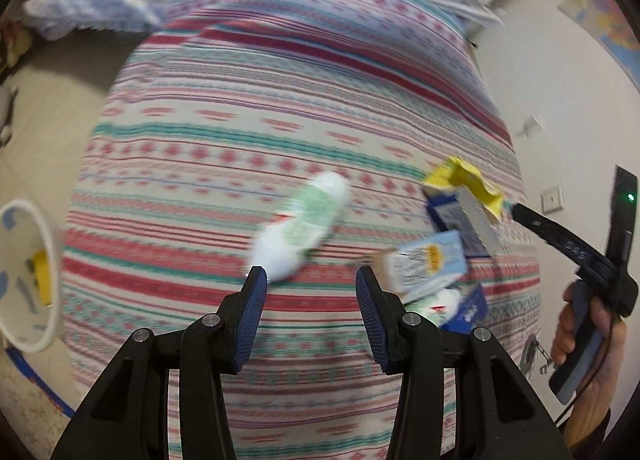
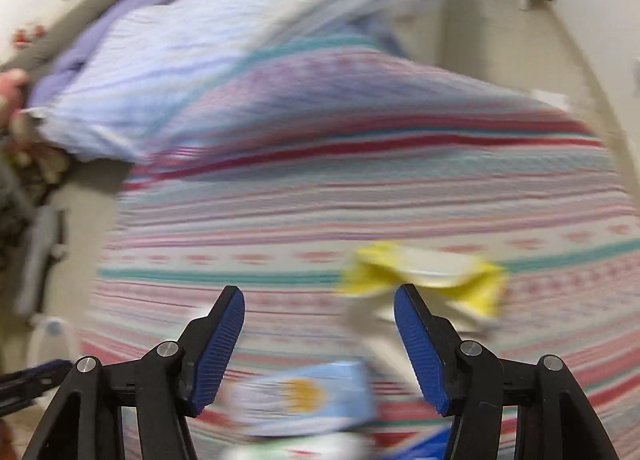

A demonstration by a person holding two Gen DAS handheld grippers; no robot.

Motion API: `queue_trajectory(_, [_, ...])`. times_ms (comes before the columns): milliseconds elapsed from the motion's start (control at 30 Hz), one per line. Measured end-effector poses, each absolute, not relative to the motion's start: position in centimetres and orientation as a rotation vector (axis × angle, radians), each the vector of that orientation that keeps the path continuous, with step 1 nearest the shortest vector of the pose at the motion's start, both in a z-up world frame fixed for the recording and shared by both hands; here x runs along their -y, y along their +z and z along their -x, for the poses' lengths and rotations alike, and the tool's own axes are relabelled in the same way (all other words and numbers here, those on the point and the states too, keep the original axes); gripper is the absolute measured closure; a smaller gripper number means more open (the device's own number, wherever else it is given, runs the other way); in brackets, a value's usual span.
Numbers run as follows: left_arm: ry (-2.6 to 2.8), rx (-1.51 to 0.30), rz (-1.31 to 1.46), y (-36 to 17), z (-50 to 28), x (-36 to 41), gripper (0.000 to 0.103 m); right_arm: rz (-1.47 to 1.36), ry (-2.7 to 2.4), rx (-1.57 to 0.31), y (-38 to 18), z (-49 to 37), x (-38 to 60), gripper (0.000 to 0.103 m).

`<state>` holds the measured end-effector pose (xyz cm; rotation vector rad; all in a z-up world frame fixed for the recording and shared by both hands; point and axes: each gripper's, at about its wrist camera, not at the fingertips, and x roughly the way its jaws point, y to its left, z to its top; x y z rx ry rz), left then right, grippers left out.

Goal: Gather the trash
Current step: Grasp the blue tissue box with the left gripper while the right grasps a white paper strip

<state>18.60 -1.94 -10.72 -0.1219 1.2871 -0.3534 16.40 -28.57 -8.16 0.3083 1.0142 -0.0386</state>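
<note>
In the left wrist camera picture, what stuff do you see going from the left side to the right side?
White bin → white-and-green bottle → light blue packet → crumpled yellow wrapper → right gripper → hand holding it.

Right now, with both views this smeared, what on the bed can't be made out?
- Right wrist view: light blue packet print unreadable, motion blur.
- Right wrist view: yellow wrapper outline smeared; the right tool finger covers part.
- Left wrist view: white-green bottle label blurred.
- Left wrist view: dark blue box mostly hidden by the left tool finger and the packet.
- Left wrist view: white bin contents cut off by the frame edge.
</note>
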Motion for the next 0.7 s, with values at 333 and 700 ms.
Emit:
queue_trajectory(333, [-0.434, -1.320, 0.065, -11.8, -17.5, 8.8, 0.054, -0.189, 0.046, -1.125, -12.1, -15.7, 30.4, 0.036])
queue_trajectory(700, [-0.535, -1.319, -0.112, -12.9, -14.3, 13.3, 0.054, 0.012, 0.151, -1.226, -15.6, -17.5, 27.5, 0.079])
